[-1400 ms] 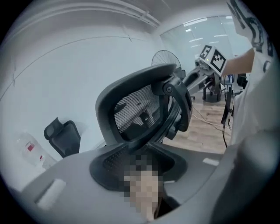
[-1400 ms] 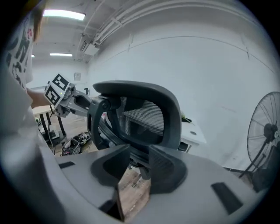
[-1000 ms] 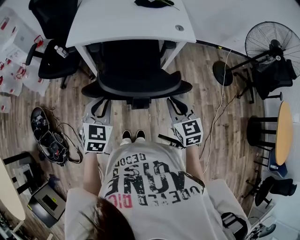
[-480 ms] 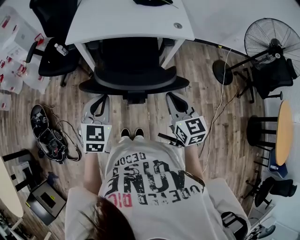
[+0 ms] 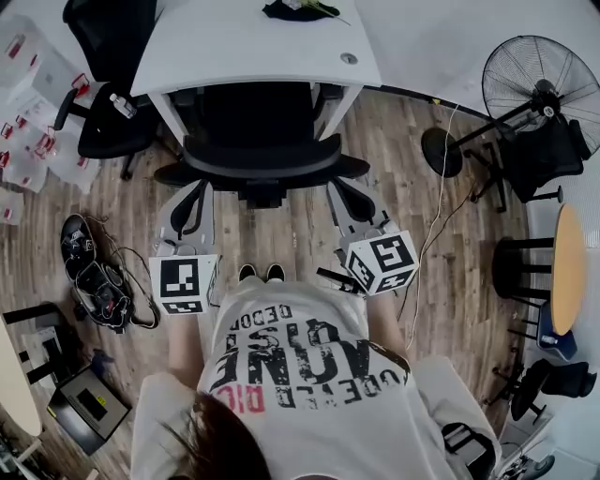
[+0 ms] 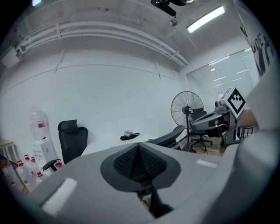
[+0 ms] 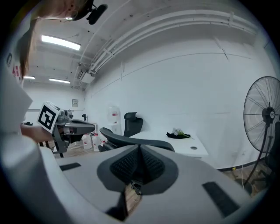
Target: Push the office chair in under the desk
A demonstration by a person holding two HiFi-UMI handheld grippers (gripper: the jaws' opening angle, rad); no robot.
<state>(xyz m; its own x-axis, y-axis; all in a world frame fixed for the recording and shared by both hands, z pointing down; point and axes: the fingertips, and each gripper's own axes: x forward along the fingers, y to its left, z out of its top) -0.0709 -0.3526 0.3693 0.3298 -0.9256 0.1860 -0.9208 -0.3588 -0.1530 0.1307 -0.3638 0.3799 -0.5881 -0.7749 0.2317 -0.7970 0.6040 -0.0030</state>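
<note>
**Chair under the desk, both grippers shut and empty**

In the head view the chair (image 5: 258,155) stands in the desk's knee space. Its seat lies beneath the white desk (image 5: 253,42), and its curved black back sits just outside the near edge, facing the person. The arms jut out to either side of the back.

The person stands behind the chair, shoes (image 5: 258,273) on the wooden floor (image 5: 300,225), with a gripper in each hand. The left gripper (image 5: 191,193) points toward the left end of the chair's back, and the right gripper (image 5: 340,191) toward the right end. Both tips are near the chair, but the head view does not show whether either touches it.

In the left gripper view the ribbed pads meet at the middle with nothing between them. The right gripper view shows the same: jaws pressed together and empty. Beyond each pair of jaws are the chair's back and the desk top.

A dark bundle (image 5: 295,9) lies at the far edge of the desk. A second chair (image 5: 103,122), also black, stands to the left of the desk. A fan (image 5: 539,80) on a stand is well off to the right, with a round table (image 5: 567,267) nearer on that side. Cables (image 5: 98,277) lie tangled on the floor to the person's left.
</note>
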